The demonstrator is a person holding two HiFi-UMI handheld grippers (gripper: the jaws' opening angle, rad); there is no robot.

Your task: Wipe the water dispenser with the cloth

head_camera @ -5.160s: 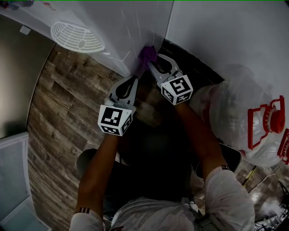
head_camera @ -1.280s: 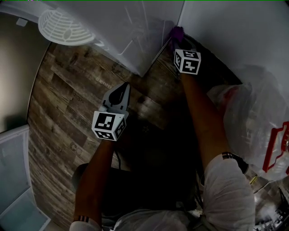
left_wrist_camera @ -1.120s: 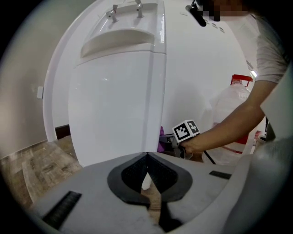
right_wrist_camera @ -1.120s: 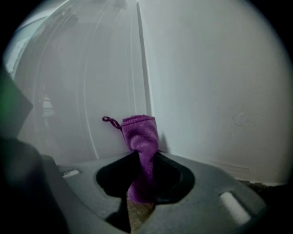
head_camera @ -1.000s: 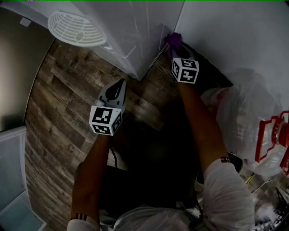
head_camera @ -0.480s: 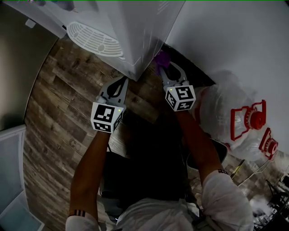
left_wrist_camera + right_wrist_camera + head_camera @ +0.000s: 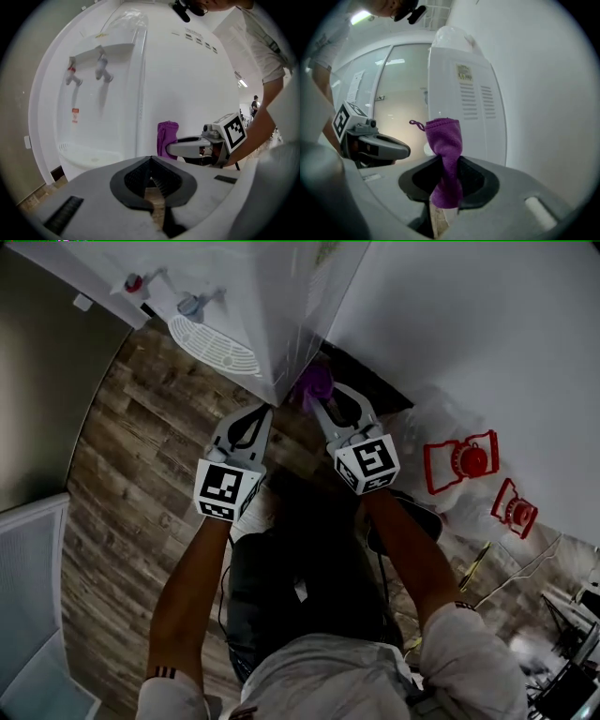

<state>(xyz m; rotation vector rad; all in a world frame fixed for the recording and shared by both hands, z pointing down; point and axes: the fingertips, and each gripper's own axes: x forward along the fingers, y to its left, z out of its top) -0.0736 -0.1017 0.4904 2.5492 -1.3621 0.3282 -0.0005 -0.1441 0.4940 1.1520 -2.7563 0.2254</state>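
Your right gripper (image 7: 322, 401) pinches the purple cloth (image 7: 313, 383) beside the water dispenser (image 7: 281, 315); your left gripper (image 7: 261, 414), closed and empty, sits near its corner.

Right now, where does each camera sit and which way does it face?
Head view: on the person's head, facing steeply down at the water dispenser and wood floor; both forearms, left claw, right claw show.
Left gripper view: on the left claw, shut and empty, facing the dispenser's taps; right claw shows.
Right gripper view: on the right claw, shut on the purple cloth, facing the dispenser's vented side; left claw shows.
Shared: all three show the dispenser and cloth.
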